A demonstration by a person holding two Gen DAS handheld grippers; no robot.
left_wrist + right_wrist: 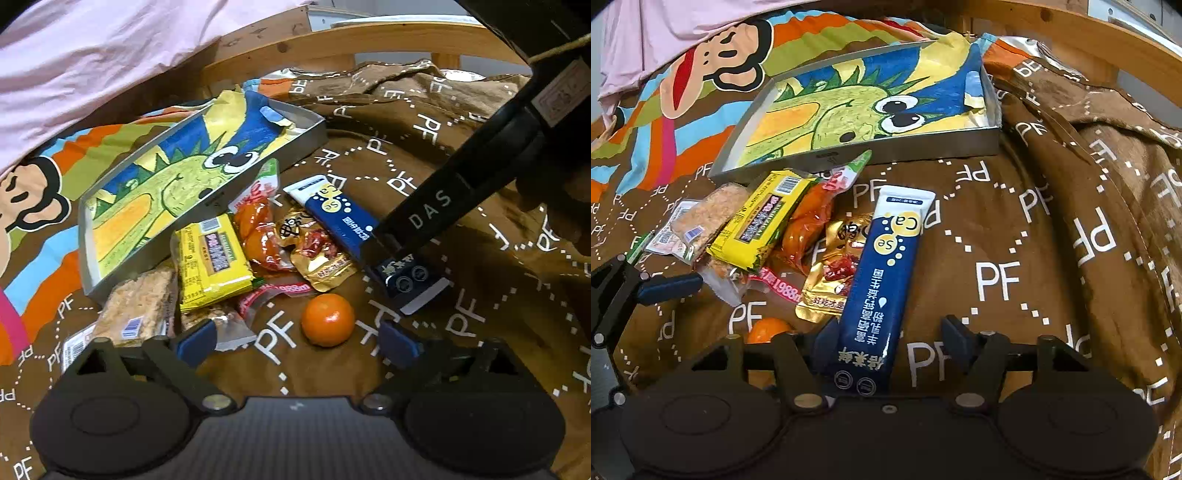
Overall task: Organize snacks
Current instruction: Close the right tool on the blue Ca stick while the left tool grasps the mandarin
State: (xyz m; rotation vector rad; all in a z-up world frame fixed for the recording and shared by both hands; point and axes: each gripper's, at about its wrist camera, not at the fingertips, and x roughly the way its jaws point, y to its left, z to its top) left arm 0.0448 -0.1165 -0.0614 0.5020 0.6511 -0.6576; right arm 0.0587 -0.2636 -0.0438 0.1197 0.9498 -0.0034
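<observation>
Plainly the right gripper [892, 341] is set up for a pick: its jaws stand either side of the near end of the blue sachet [886, 273], the left pad touching or nearly touching the packet's edge, the right pad clearly apart from it with bare blanket between, so nothing is clamped yet. The sachet lies flat on the brown blanket [997, 280], its long axis running away from the fingers toward the tin tray [908, 146], which probably explains the lengthwise approach: the narrow end is the easy part to pinch.

To the sachet's left, touching it, lies the gold pouch [831, 280]; beyond that the orange packet [809, 225], the yellow bar [764, 221] and the crumbly cake [709, 214] overlap in a heap just short of the tray's near wall. The tray sits toward the far edge of the blanket, lined with a cartoon dinosaur bag, and holds none of the loose snacks, so sorting has hardly begun.

Seen from its own camera, the left gripper [297, 341] hangs wide open and empty, with the mandarin [328, 319] on the blanket just ahead of its fingers, slightly right of centre, touching neither pad, likely its next target
</observation>
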